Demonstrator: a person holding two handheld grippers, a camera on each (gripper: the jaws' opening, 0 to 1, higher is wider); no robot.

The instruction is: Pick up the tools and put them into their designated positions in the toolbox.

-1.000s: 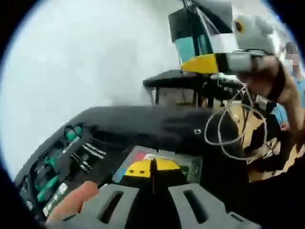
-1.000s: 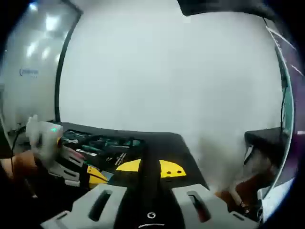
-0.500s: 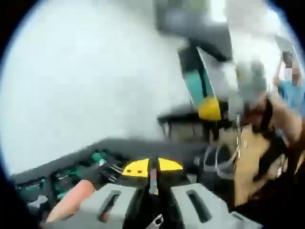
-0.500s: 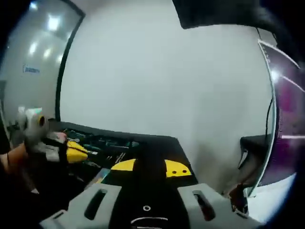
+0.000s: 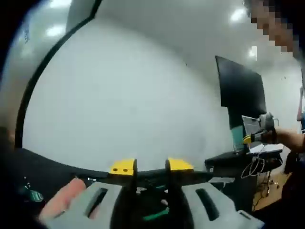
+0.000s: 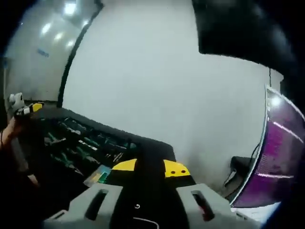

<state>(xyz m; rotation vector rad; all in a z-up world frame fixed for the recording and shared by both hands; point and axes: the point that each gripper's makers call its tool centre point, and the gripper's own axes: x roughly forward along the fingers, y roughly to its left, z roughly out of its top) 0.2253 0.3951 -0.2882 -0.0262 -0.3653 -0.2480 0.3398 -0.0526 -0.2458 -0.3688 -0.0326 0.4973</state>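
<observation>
In the right gripper view, the open black toolbox (image 6: 81, 143) lies on a dark table, with several green-handled tools in its slots. My right gripper (image 6: 150, 167) hovers near its right end, yellow tips apart, the gap between them dark. Far left, a hand holds my left gripper (image 6: 21, 109) above the toolbox's far end. In the left gripper view, my left gripper (image 5: 151, 166) points at a white wall with its jaws apart. A blurred green piece (image 5: 156, 215) shows low in the gap, apart from the tips. A bit of green tool (image 5: 31, 194) shows at lower left. The right gripper (image 5: 255, 137) is small at far right.
A greenish card (image 6: 97, 176) lies on the table by the toolbox. A black screen (image 5: 240, 90) hangs on the wall above a dark desk (image 5: 233, 160) with loose cables (image 5: 257, 167). A purple-lit screen (image 6: 281, 162) stands at right. A fingertip (image 5: 66, 202) rests beside my left jaw.
My left gripper's jaws, pressed together on a thin tool before, now stand apart, and the view has swung up to the wall. The right view has shifted; the left gripper moved away along the toolbox.
</observation>
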